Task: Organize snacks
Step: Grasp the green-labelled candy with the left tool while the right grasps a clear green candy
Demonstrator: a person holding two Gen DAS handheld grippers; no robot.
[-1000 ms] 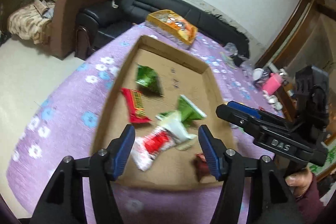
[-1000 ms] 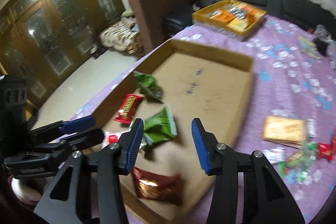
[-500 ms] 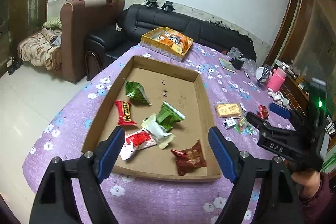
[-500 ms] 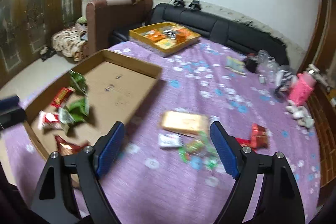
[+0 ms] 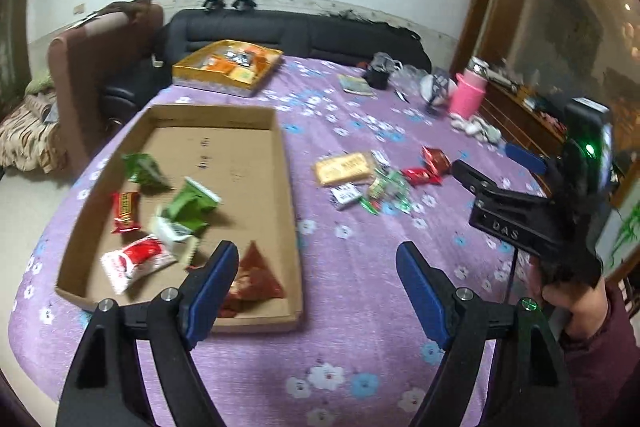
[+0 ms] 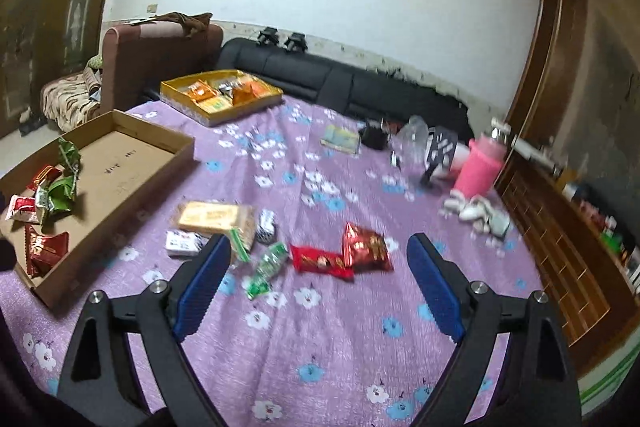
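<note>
Now both my tongs spread, holding nothing: left tongs [image 5: 316, 291] above cardboard box [image 5: 286, 187] corner, right tongs [image 6: 318, 283] just behind red snack packets [image 6: 340, 251] on tabletop [image 6: 340, 347].

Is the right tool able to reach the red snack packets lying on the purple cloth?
Probably yes: the right tool is open, pointed at the red snack packets, nothing between.
</note>
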